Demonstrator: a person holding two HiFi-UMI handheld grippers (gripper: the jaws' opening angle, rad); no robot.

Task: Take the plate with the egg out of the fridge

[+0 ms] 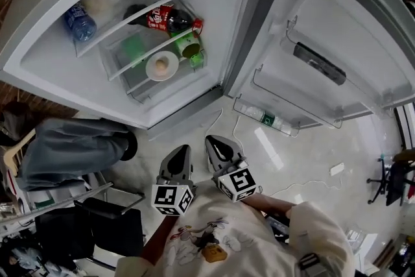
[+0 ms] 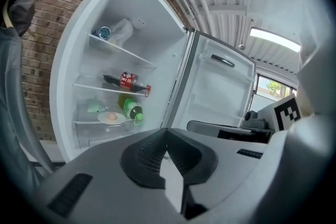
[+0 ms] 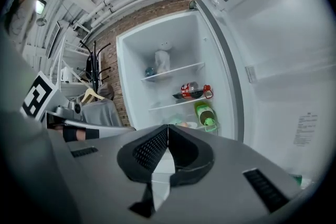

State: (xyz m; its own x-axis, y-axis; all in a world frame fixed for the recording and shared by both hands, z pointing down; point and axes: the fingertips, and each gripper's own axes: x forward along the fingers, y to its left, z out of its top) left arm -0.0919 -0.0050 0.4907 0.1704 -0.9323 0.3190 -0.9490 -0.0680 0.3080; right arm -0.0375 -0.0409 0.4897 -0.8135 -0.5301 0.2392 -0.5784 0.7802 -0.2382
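L gripper [image 1: 181,154] & R gripper [image 1: 217,147] both clenched, empty. Plate [image 1: 151,72] w/ egg [image 1: 161,64] sits low in fridge [image 1: 52,74], well ahead, slightly left; L gripper's nearer, I reckon.

White plate [image 1: 161,66], egg [image 1: 161,64] on it, lower fridge shelf [image 1: 139,79].

The fridge [image 1: 45,65] liner is showing smooth, glossy white plastic. The floor [image 1: 311,156] is gleaming like polished stone. The brick wall [image 2: 44,44] is looking rough and matt. The left gripper [image 2: 167,134] and right gripper [image 3: 168,129] are showing matt grey plastic shells with ribbed dark pads [image 2: 144,155].
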